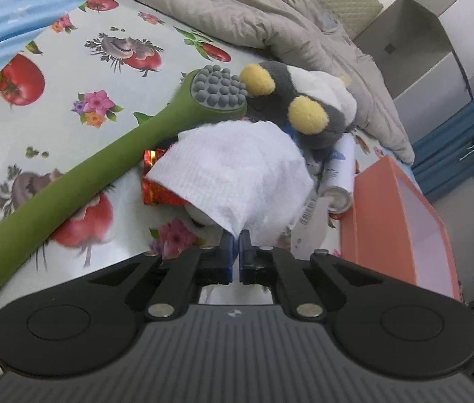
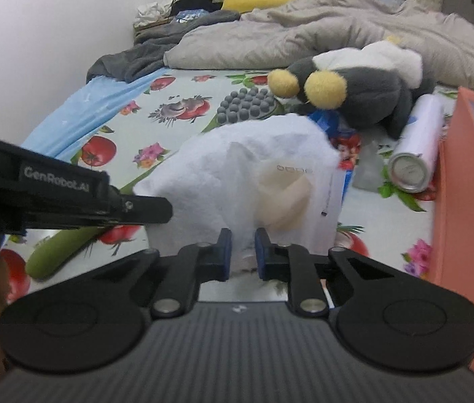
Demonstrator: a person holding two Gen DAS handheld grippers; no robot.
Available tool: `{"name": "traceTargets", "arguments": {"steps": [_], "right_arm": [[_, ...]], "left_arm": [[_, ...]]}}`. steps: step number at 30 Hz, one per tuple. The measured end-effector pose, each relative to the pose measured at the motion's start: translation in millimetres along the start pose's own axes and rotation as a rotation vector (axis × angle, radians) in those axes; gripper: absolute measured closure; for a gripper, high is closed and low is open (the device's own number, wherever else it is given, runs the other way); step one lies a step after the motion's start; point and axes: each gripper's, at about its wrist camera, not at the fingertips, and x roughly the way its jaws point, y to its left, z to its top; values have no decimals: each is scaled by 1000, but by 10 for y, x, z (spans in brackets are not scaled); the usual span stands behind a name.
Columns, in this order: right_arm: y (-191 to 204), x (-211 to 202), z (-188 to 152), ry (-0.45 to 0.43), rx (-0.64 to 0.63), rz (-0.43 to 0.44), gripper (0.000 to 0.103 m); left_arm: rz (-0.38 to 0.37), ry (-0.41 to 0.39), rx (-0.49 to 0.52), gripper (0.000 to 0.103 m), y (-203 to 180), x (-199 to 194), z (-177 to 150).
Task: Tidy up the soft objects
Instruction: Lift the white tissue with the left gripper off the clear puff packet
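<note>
Left gripper (image 1: 235, 235) pinched shut on white cloth (image 1: 237, 174) corner at lower centre; right gripper (image 2: 243, 235) clamped on its near edge; cloth draped mid-frame before plush penguin (image 2: 364, 100); thin corner hold likely to slip, snagging green massager (image 1: 69, 181).

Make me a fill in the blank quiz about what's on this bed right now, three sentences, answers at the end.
1. Both grippers pinch the same ____ cloth.
2. The massage tool has a ____ handle.
3. The plush toy has two ____ feet.

Missing words: white; green; yellow
</note>
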Motion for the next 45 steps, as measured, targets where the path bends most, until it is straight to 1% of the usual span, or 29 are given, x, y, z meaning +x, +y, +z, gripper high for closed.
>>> {"name": "traceTargets", "arguments": {"steps": [1,4,9,11,13,17,19,25,28,29,30,31,32,33,35,37,38,39,40,41,42,43,44,45], "right_arm": [[-1,-58,-26,-3,0,-6,92],[11,-242,-130,-4,-4,-20,93],[58,-511,-323,-3,-24,-48,95],[91,-571,-396,-5,-54,-66,95],[119,-617,-481,0,-75,-83,95],[187,-669,-658,19,-110,-119,95],[236,-674,-740,43,-125,-126,95],[349,-624,-890,98,-157,-134,95],[336,-628,-919,111,-126,-114,91],[323,-636,-918,115,-115,-104,86],[314,-648,-921,119,-102,-94,78],[297,-659,-920,119,-87,-83,73],[283,-667,-924,118,-71,-72,63],[255,-679,-927,118,-49,-62,55],[212,-703,-931,111,-22,-57,49],[174,-710,-935,106,-4,-51,48],[143,-707,-933,105,8,-48,47],[107,-700,-937,103,22,-48,46],[82,-689,-936,103,31,-52,46],[57,-677,-935,102,39,-57,46],[34,-666,-937,99,44,-60,46],[15,-653,-938,97,48,-60,46],[-1,-643,-938,95,50,-58,46],[-15,-625,-936,93,51,-56,46]], "left_arm": [[-6,-4,-5,99,-11,-61,-36],[-12,-21,3,100,-57,-259,-154],[-12,-45,-25,100,-46,-553,-364],[-6,-47,-43,100,-19,-662,-488],[4,-52,-50,100,18,-758,-614],[18,-30,-87,100,172,-897,-864],[24,-19,-103,100,239,-977,-971],[46,1,-94,99,344,-1160,-1180],[50,39,-94,99,406,-1135,-1244],[51,48,-93,99,412,-1123,-1253],[51,63,-88,97,418,-1115,-1270],[51,72,-82,95,418,-1112,-1281],[54,75,-73,84,412,-1118,-1292],[59,77,-68,66,405,-1115,-1296],[71,69,-47,53,379,-1139,-1288],[83,47,-18,49,338,-1177,-1269],[86,51,-7,42,321,-1175,-1254],[88,59,4,30,300,-1166,-1242],[89,73,26,25,273,-1144,-1230],[91,89,62,22,230,-1114,-1227],[104,94,107,22,173,-1094,-1234],[140,72,155,22,100,-1097,-1254],[149,62,188,22,51,-1088,-1272],[143,67,210,22,27,-1068,-1271]]}}
